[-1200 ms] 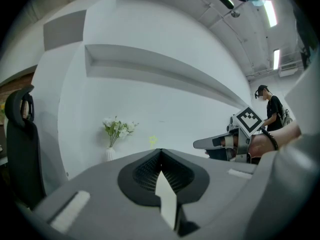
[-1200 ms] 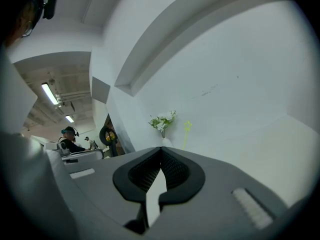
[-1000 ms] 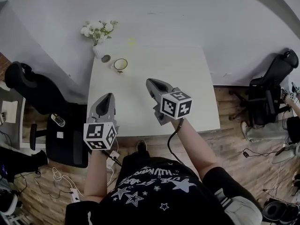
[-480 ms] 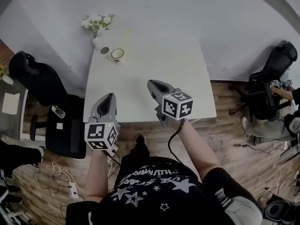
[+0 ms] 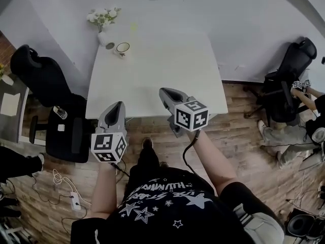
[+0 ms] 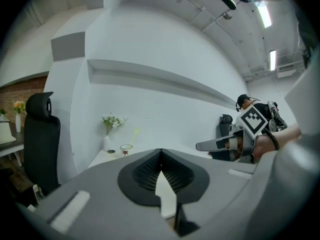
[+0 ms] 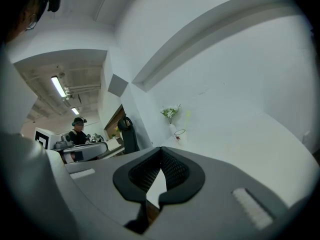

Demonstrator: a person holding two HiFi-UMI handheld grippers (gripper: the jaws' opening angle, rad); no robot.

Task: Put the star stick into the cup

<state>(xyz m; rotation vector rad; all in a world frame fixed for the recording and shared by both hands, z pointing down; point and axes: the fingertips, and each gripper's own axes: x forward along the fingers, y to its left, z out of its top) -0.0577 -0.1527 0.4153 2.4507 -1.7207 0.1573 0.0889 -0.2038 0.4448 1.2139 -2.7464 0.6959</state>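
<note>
1. Change over the last second: in the head view the table (image 5: 167, 80) has slid up and away. Both tools, which hung over its near part, now hang at its near edge, partly over the wood floor. I read this as me standing further back, so the reach to the cup has grown.
2. Far left corner of the table: vase (image 5: 103, 37) with white flowers, and just right of it the cup (image 5: 122, 48), upright and open end up.
3. Star stick (image 6: 125, 153): in the left gripper view a small red star shows at the foot of the cup, outside it. I take it for the stick. It is too small to tell whether it touches the cup.
4. Left gripper (image 5: 118, 105): held low in front of me, nose aimed forward at the table. The jaws are together at the tips with nothing between them.
5. Right gripper (image 5: 163, 91): slightly ahead of the left and angled toward the left corner. Its jaws are also closed on nothing. Forearm stretched out, cable trailing under the wrist.
6. Judgement: both tools are well apart from star and cup.
</note>
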